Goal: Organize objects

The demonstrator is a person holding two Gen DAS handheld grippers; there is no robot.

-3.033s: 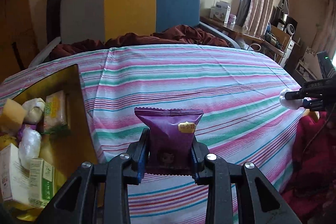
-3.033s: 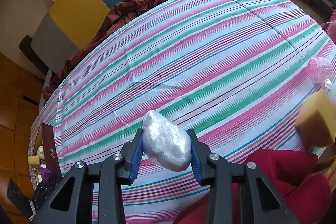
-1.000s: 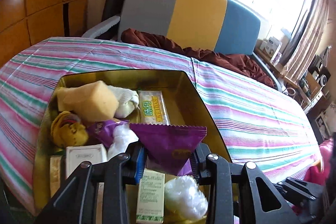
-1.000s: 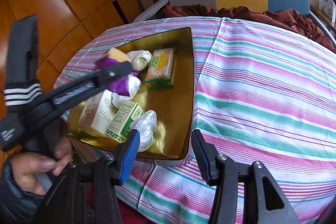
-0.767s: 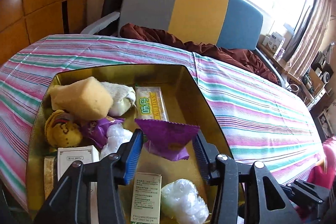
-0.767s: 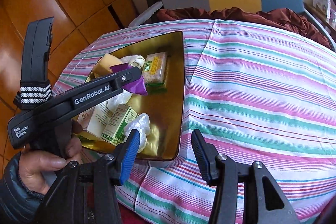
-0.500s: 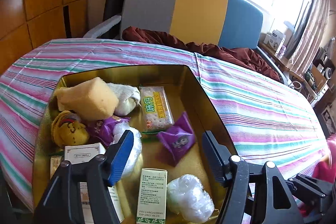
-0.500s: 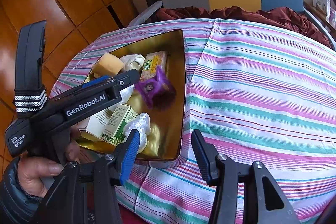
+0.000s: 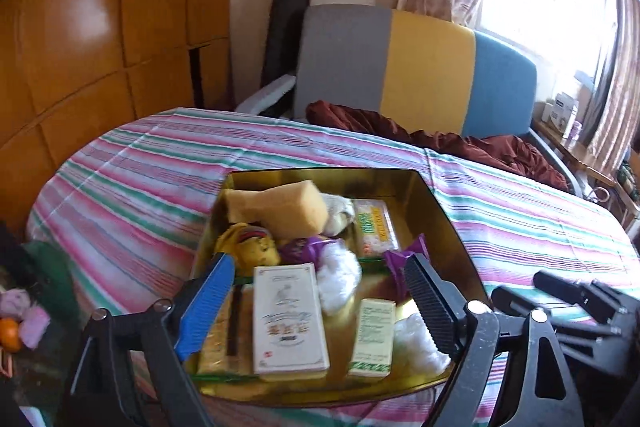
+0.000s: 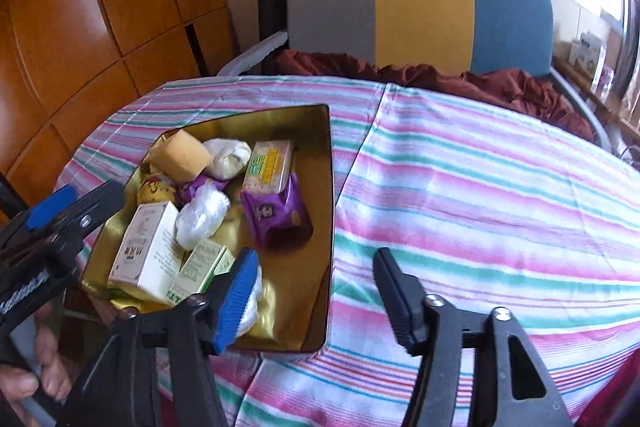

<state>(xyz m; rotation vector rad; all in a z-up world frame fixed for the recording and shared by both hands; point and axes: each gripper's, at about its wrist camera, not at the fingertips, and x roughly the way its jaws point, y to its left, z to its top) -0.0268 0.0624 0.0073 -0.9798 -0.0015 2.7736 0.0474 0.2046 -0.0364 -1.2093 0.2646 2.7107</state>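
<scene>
Lying across the striped bedsheet [image 10: 460, 187], the gold metal tray [image 10: 326, 227] now holds the purple foil snack packet [image 10: 276, 215] beside the cracker pack. Both the left gripper [image 9: 316, 303] and right gripper [image 10: 316, 295] have just been opening, their jaws empty; that drop-off looks finished.

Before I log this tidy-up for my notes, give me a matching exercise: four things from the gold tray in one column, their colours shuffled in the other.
Things:
1. sponge block
2. snack packet
3. large box
4. left gripper's finger pad

Colours:
A. white
B. blue
C. yellow
D. purple

Pairs: 1-C, 2-D, 3-A, 4-B. All but the pad lie in the gold tray.
</scene>
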